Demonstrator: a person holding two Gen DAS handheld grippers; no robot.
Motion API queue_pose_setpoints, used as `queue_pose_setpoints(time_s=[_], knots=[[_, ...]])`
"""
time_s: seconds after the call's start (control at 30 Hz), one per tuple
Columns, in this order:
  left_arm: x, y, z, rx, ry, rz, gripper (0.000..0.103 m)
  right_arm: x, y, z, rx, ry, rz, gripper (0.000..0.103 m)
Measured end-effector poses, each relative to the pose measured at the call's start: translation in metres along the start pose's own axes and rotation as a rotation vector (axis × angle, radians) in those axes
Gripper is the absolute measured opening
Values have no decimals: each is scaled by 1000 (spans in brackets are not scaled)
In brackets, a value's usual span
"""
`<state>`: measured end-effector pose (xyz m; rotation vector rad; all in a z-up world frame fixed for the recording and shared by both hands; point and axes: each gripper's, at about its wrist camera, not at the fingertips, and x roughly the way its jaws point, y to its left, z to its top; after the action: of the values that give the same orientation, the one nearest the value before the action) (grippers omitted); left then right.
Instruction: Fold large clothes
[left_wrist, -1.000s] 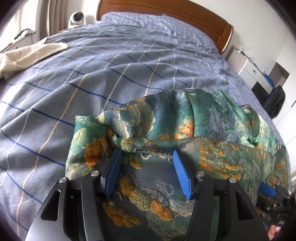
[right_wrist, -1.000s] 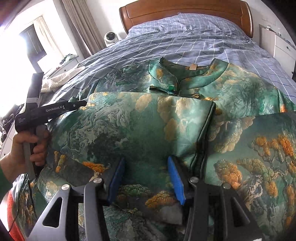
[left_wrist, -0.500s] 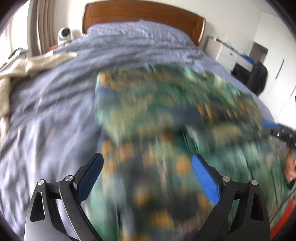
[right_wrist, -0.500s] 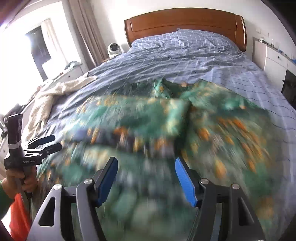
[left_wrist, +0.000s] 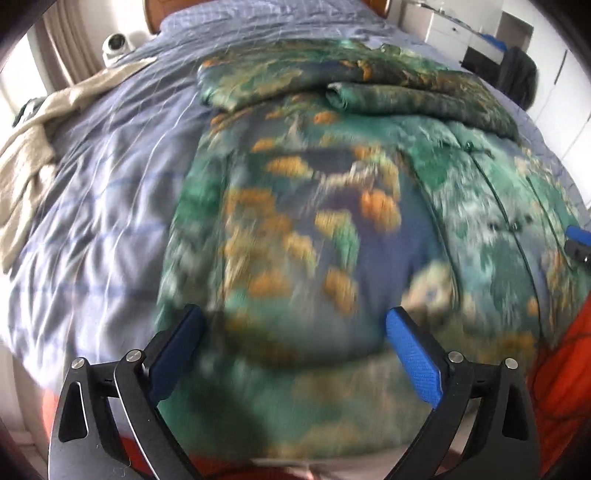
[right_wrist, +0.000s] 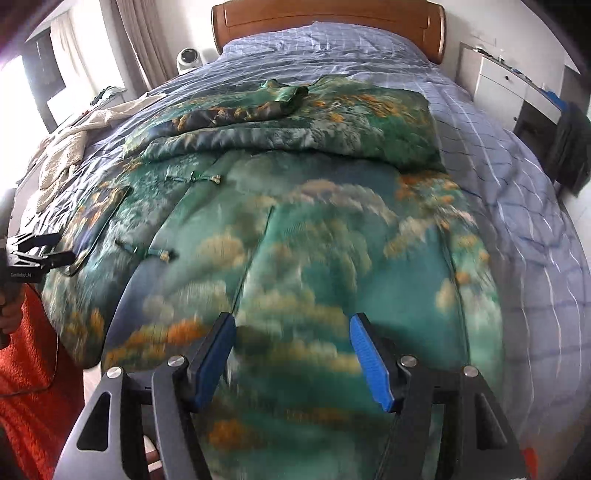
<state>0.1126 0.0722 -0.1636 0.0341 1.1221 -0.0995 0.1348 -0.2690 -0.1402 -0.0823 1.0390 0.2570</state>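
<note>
Across the bed (right_wrist: 517, 206), on its blue checked cover, lies the green landscape-print robe (right_wrist: 317, 229), both sleeves folded inward over the chest, its hem toward the foot. Both grippers hover above the hem, the left gripper (left_wrist: 293, 328) spread wide and empty, the right gripper (right_wrist: 291, 339) likewise open, holding nothing. Sleeve-folding looks finished; next, probably, each gripper must pinch a hem corner and carry it toward the collar (right_wrist: 284, 90).
</note>
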Motion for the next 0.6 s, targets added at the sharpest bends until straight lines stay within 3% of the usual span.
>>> queue_pose_setpoints(time_s=[0.13,0.27,0.4,0.5,0.6], knots=[[-28,12,-16,-23,-2,-2,99,-26,-6,-14,-14,-23,-49,66],[-57,52,-18,-161,-86,-35,99,-48,-31,-18,36,-54,-71,66],[-37,93,-21,-297,-68,-112,99,-49,-76,-20,128,-26,-97,66],[-9,102,-22,-328,8,-233,99,-40,-106,-25,206,24,-40,66],[9,88,-27,-275,63,-275,100,-22,-136,-36,298,100,89,66]])
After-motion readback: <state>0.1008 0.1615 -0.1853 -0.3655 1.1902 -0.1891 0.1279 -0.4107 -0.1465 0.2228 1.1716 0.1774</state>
